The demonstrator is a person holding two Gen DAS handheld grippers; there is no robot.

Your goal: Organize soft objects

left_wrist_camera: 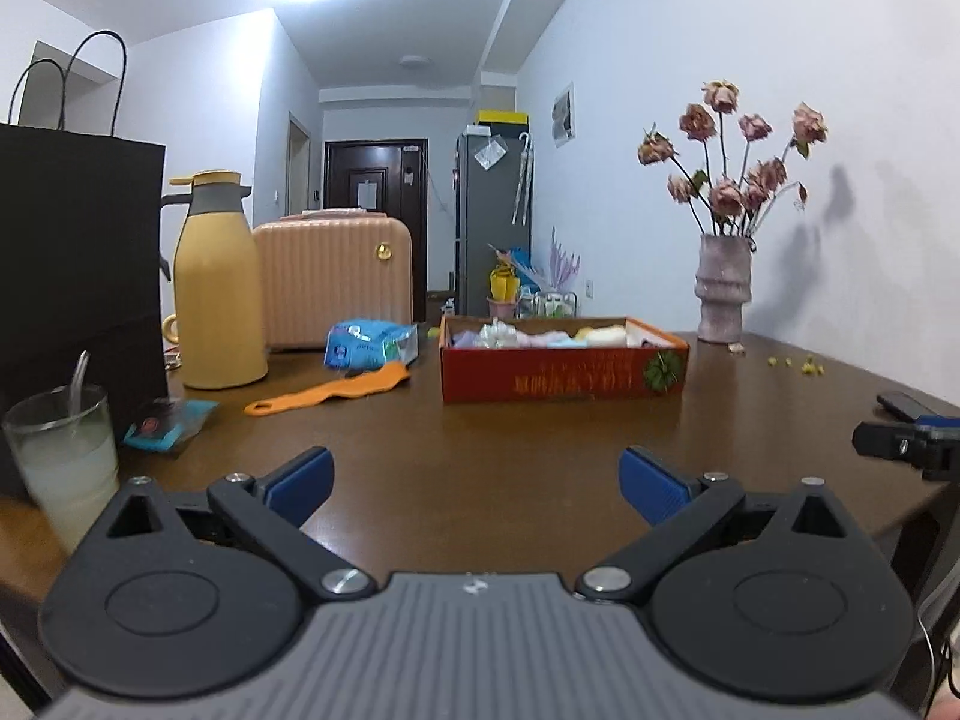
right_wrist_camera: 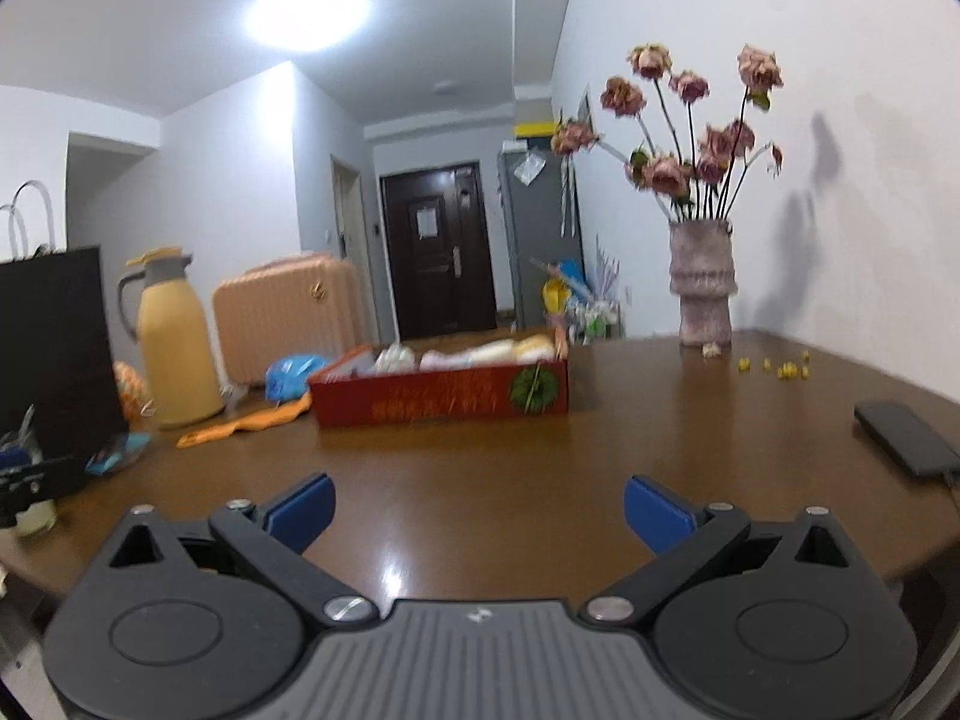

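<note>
A red cardboard box (left_wrist_camera: 564, 381) stands on the brown table (left_wrist_camera: 480, 456), past the middle; it also shows in the right wrist view (right_wrist_camera: 441, 399). Several soft pastel objects (left_wrist_camera: 540, 336) lie inside it, pink, white, yellow and blue; the right wrist view shows them too (right_wrist_camera: 474, 354). My left gripper (left_wrist_camera: 477, 483) is open and empty, low over the table's near part, well short of the box. My right gripper (right_wrist_camera: 478, 510) is open and empty, also well short of the box. The right gripper's tip shows at the right edge of the left wrist view (left_wrist_camera: 906, 444).
On the left stand a glass of cloudy liquid (left_wrist_camera: 63, 462), a black paper bag (left_wrist_camera: 78, 264), a yellow thermos jug (left_wrist_camera: 219, 282), a peach suitcase (left_wrist_camera: 336, 279), a blue packet (left_wrist_camera: 369, 345) and an orange comb (left_wrist_camera: 330, 396). A vase of dried roses (left_wrist_camera: 723, 288) and a dark phone (right_wrist_camera: 906, 438) are on the right.
</note>
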